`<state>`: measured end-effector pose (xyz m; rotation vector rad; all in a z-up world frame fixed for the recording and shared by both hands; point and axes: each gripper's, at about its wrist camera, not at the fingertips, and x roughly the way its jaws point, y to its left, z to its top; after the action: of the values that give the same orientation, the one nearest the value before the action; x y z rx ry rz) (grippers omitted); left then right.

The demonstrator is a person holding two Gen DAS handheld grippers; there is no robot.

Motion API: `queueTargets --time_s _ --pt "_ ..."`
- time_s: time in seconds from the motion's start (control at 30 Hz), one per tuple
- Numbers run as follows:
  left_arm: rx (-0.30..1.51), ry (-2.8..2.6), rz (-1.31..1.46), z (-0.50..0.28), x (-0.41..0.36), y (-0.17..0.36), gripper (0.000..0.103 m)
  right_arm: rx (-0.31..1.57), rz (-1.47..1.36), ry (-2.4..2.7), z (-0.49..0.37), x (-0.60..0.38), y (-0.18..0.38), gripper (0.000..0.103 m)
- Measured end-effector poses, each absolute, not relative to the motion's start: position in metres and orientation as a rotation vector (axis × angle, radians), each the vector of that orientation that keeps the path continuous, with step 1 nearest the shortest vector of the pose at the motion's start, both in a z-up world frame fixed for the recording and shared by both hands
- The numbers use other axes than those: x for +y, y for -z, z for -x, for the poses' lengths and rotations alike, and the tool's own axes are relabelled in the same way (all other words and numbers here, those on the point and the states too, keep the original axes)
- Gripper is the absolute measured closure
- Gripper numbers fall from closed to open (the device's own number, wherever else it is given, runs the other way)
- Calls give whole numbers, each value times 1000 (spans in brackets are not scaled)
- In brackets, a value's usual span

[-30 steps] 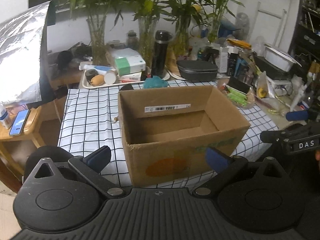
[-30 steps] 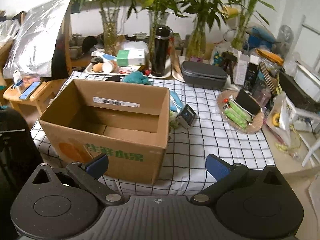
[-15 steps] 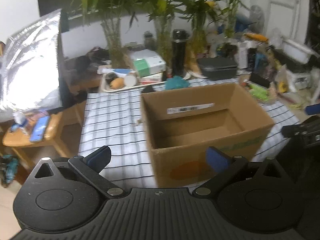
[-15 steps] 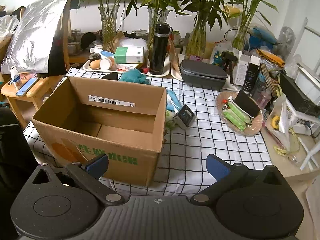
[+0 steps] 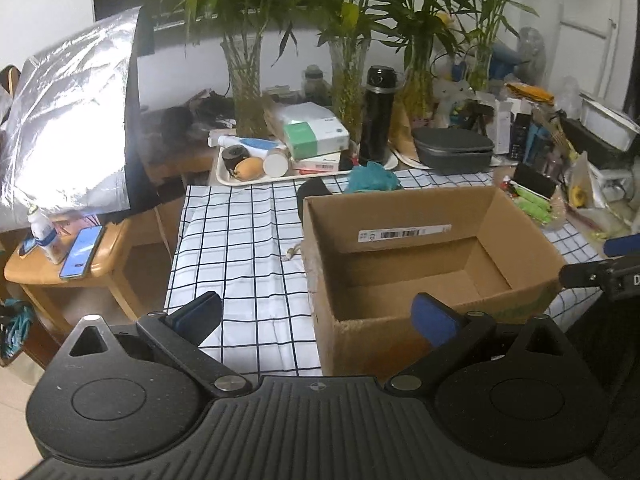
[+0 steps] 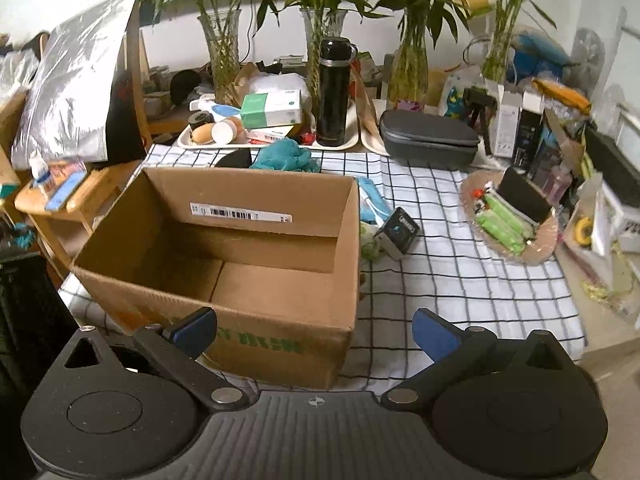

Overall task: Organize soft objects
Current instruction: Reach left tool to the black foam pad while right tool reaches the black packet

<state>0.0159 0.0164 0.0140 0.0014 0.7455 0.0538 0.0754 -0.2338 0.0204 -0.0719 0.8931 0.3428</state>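
Both grippers — left gripper point(image 5: 316, 314) and right gripper point(image 6: 314, 330) — stand wide open and hold nothing, hanging at the near edge of the table. The cardboard box point(image 6: 256, 276) sits open-topped and empty on the checked cloth point(image 6: 460, 280), evidently as the receptacle. A teal cloth point(image 6: 286, 156) lies crumpled just behind the box — not yet collected.

White wall point(image 5: 48, 20) behind, dark panel at its top. Table with white black-grid cloth point(image 5: 240, 240), cluttered along its far edge: glass vases of bamboo point(image 6: 224, 52), white tray point(image 5: 256, 178). Silver foil reflector point(image 5: 68, 136) leans at left, glaring bright. Low wooden side table point(image 5: 100, 256) beside the table's left edge. Pale floor point(image 5: 12, 420).
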Motion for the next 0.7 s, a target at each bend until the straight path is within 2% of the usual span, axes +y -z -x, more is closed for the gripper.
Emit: queueTargets --time_s 0.37,0.7 --pt "818 -27 31 -46 30 -6 0 860 24 -292 -103 -246 -21 0" --pt "785 8 55 -70 39 -8 0 857 -52 -303 -128 -264 -18 0"
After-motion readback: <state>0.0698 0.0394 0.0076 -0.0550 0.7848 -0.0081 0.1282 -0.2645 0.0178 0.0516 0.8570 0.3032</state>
